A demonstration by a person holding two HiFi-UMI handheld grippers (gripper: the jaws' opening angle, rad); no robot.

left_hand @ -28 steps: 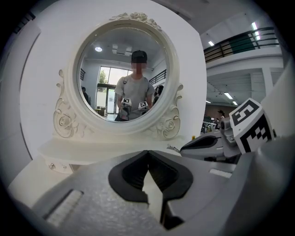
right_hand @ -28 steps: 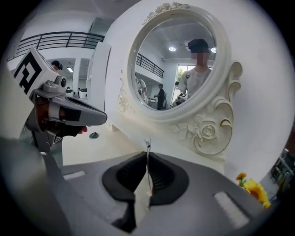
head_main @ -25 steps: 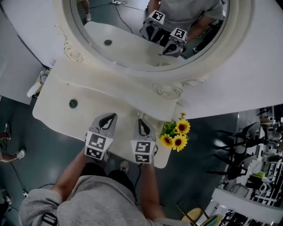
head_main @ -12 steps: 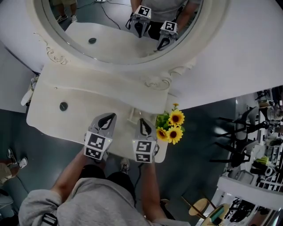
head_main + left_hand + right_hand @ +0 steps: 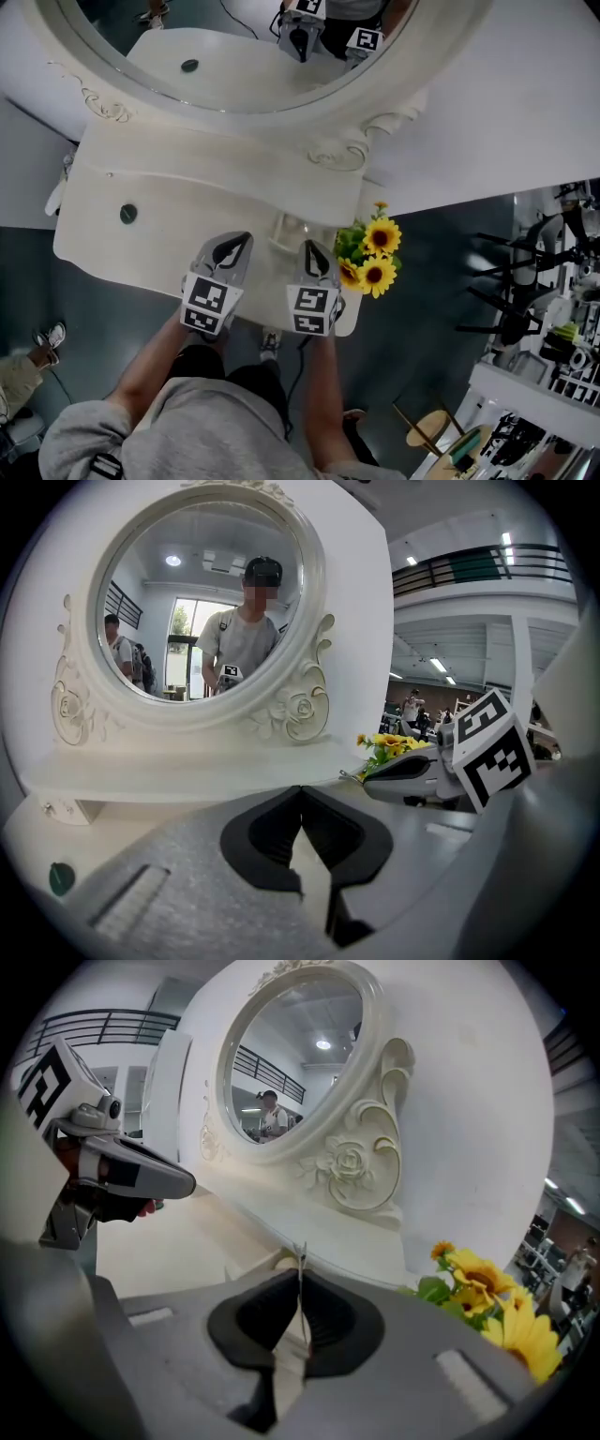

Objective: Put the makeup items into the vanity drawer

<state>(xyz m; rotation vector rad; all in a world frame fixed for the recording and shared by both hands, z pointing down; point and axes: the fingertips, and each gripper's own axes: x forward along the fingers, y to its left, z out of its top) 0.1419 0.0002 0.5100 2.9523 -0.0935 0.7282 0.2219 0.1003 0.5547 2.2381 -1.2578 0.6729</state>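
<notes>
Head view: both tools sit side by side over the front edge of the table [image 5: 187, 187], below the mirror [image 5: 234, 56]. Left tool [image 5: 239, 240] has jaws closed tip to tip w/ nothing between them. Right tool [image 5: 311, 247] is likewise closed & empty, as its own view shows.

Only likely makeup piece on show is a small green round item [image 5: 128, 213], lying on the table's left part, well apart from both tools. A small clear thing [image 5: 286, 230] stands just ahead of the right tool, near the sunflowers [image 5: 375, 258]; can't tell what it is.

No open drawer shows in any view. Judgement: task barely begun. Drawer not yet opened, nothing picked up, all placing left to do.
</notes>
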